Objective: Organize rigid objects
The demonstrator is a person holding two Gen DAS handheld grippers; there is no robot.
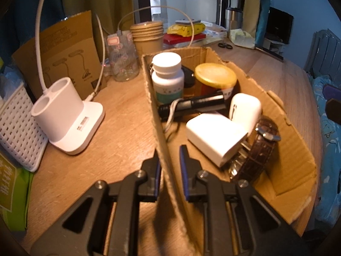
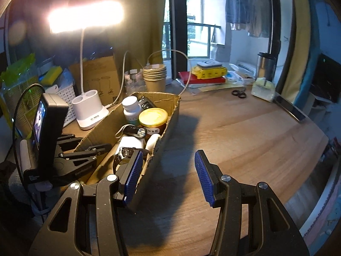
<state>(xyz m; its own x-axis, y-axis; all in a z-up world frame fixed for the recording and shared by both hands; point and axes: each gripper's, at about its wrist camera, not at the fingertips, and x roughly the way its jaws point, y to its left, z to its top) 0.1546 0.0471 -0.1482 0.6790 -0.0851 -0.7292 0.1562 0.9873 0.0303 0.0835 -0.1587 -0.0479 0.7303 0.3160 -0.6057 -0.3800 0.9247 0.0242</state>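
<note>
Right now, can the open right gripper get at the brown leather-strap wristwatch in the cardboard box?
Probably yes. The right gripper stands open and empty beside the cardboard box, and the wristwatch lies uncovered at the near end. It must clear the box wall; the left gripper clamps the opposite wall.

free: table [image 2: 245, 132] right of box [image 2: 168, 125] | blocked: lamp base [image 2: 90, 111] left

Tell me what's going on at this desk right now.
A person is tidying small things into a cardboard box on the desk. The left gripper has its jaws shut on the box's near wall. The right gripper hangs beside the box, jaws apart and empty. Inside lie a white pill bottle, a yellow-lidded jar, a flashlight, a white charger and a watch.
</note>
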